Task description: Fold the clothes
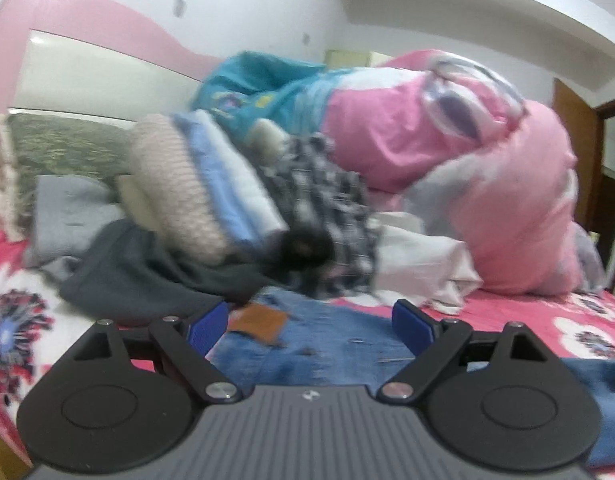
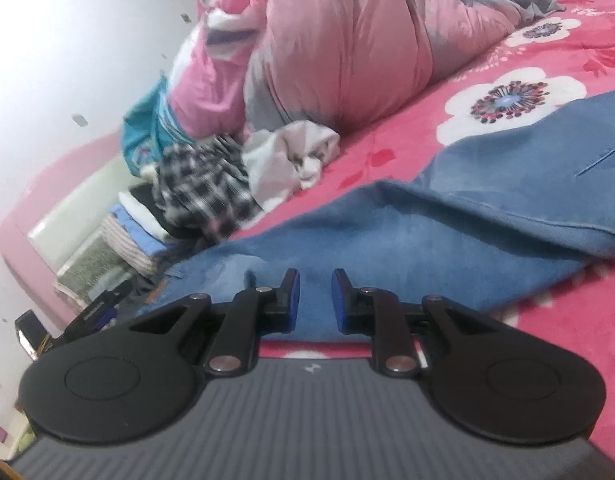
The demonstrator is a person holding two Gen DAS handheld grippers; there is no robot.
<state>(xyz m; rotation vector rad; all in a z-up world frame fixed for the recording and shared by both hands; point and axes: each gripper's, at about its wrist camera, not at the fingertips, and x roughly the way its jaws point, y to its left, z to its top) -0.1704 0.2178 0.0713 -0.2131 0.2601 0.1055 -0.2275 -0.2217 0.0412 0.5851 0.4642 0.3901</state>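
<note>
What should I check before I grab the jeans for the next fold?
1. Left claw open wide and empty: ok.
2. Right claw free of cloth: ok. The gap is narrow, with nothing pinched; widen it before gripping.
3. Jeans flat on the bedspread: not ok, a raised fold runs across them.
4. Waistband with leather patch just ahead of the left claw: ok.
5. Jeans clear of the clothes pile: cannot tell, since the dark garment lies close to the waistband and the picture is blurred.
6. Jeans clear of the pink quilt: ok.
</note>
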